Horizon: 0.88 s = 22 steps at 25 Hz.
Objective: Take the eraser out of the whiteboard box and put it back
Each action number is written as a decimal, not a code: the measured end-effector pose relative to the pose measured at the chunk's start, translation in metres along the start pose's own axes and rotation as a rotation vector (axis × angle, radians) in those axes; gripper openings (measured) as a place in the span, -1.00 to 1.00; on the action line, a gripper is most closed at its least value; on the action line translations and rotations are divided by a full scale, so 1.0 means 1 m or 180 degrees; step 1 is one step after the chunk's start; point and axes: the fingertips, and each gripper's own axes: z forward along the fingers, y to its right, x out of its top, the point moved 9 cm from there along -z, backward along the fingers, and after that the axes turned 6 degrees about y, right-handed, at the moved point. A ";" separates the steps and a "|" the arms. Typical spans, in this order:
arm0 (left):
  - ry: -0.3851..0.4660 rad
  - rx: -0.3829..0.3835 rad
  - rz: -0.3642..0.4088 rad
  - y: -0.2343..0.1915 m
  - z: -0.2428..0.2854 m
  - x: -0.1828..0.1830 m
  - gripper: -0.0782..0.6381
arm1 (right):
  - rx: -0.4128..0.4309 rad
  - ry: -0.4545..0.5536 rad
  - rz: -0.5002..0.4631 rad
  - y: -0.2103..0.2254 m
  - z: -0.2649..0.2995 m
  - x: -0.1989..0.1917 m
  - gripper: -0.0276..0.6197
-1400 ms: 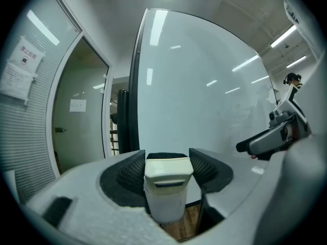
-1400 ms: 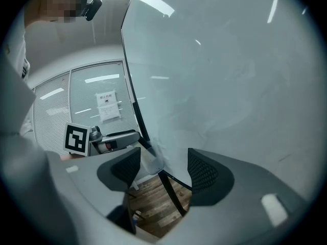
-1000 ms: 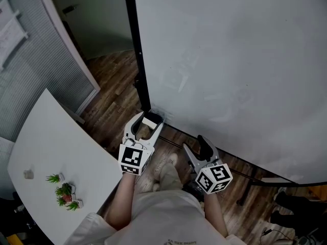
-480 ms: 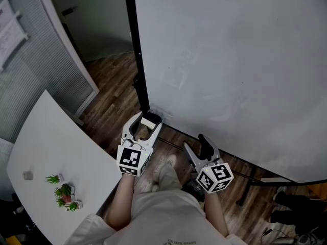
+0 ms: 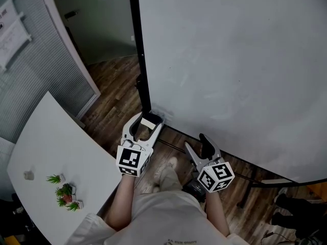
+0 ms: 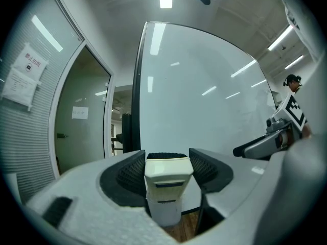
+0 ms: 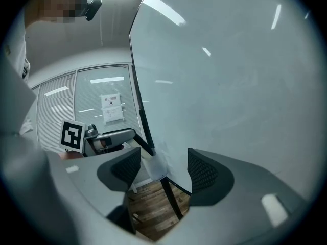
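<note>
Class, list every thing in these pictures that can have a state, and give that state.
eraser, clamped between the left jaws.
left hand-held gripper, shut on the eraser.
right hand-held gripper, open, nothing between its pads.
whiteboard, upright, no writing on it.

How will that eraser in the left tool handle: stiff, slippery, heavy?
Probably stiff: the eraser shows boxy edges between the ribbed pads. Likely light, given its moulded, plastic-looking shell. The smooth shell may slip, though textured pads should help.
</note>
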 end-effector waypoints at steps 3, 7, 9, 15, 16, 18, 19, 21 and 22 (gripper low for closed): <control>0.0045 0.0000 -0.0001 0.001 -0.003 0.004 -0.04 | 0.0015 0.0021 -0.0013 -0.003 -0.002 0.002 -0.02; 0.0070 -0.0003 0.0012 0.003 -0.007 0.009 -0.04 | 0.0024 0.0049 -0.0025 -0.005 -0.004 0.004 -0.02; 0.0102 -0.0010 0.0014 0.003 -0.011 0.013 -0.04 | 0.0033 0.0061 -0.0027 -0.007 -0.004 0.004 -0.02; 0.0171 0.0002 0.0044 0.005 -0.019 0.024 -0.04 | 0.0073 0.0096 -0.0039 -0.013 -0.004 0.007 -0.02; 0.0181 0.0006 0.0047 0.005 -0.020 0.025 -0.04 | 0.0079 0.0102 -0.0037 -0.013 -0.004 0.007 -0.02; 0.0194 0.0013 0.0050 0.005 -0.023 0.027 -0.04 | 0.0079 0.0108 -0.0030 -0.014 -0.005 0.007 -0.02; 0.0198 0.0017 0.0051 0.006 -0.025 0.027 -0.04 | 0.0075 0.0111 -0.0030 -0.014 -0.006 0.007 -0.02; 0.0204 0.0030 0.0055 0.006 -0.029 0.028 -0.04 | 0.0072 0.0122 -0.0029 -0.015 -0.009 0.008 -0.02; 0.0202 0.0037 0.0058 0.007 -0.030 0.029 -0.04 | 0.0073 0.0128 -0.0026 -0.016 -0.009 0.008 -0.02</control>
